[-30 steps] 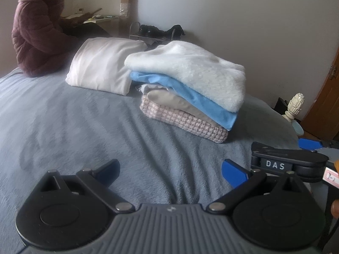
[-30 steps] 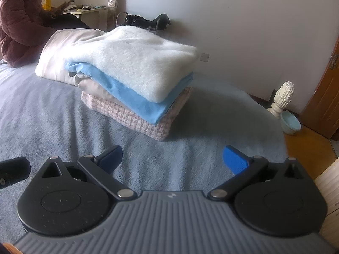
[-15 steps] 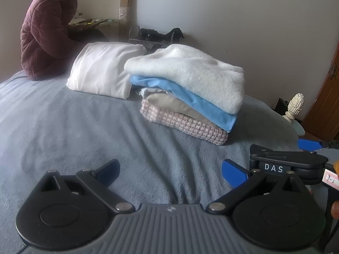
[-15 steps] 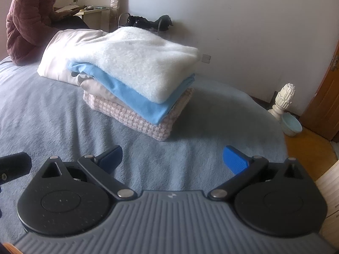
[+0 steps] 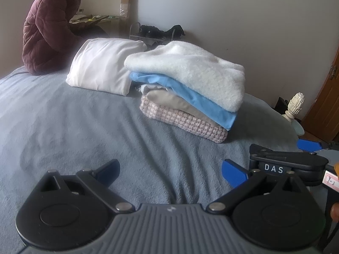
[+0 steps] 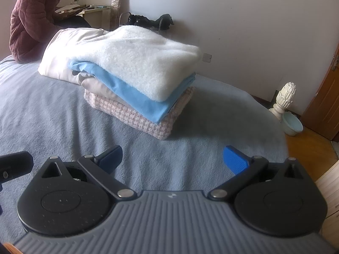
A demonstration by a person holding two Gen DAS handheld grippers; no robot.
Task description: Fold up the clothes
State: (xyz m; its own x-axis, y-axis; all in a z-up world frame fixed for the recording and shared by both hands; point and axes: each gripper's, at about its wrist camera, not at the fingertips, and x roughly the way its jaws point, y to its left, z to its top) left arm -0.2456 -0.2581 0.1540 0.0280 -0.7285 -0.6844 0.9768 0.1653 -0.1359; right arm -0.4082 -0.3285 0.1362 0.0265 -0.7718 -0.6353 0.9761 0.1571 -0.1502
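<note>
Both grippers empty, jaws spread wide: left gripper point(image 5: 170, 170) and right gripper point(image 6: 172, 158) hover side by side over the grey-blue blanket point(image 5: 84, 131), nothing between the blue pads. Folded clothes sit in a stack ahead, well apart from both — white fleece point(image 5: 190, 74) on top, blue garment point(image 5: 190, 94) under it, beige layer point(image 5: 169, 100), pink houndstooth piece point(image 5: 186, 122) at the bottom. White folded bedding point(image 5: 101, 67) lies just beside the stack, at its left.

Judgement: folding looks done or between items; no loose garment in view. If the stack needs tidying, come in low from the near edges, pinch only the overhanging blue layer, and square it without dragging the fleece off.

View differences: the left wrist view catches the right gripper's body with the "DAS" label point(image 5: 273, 168) at its right edge; the right wrist view alone shows the pale bowl point(image 6: 293, 123) on the floor whole, the wall socket point(image 6: 206, 57) and a light wood edge at lower right. Seated person in a maroon jacket point(image 5: 48, 25) is in both.
</note>
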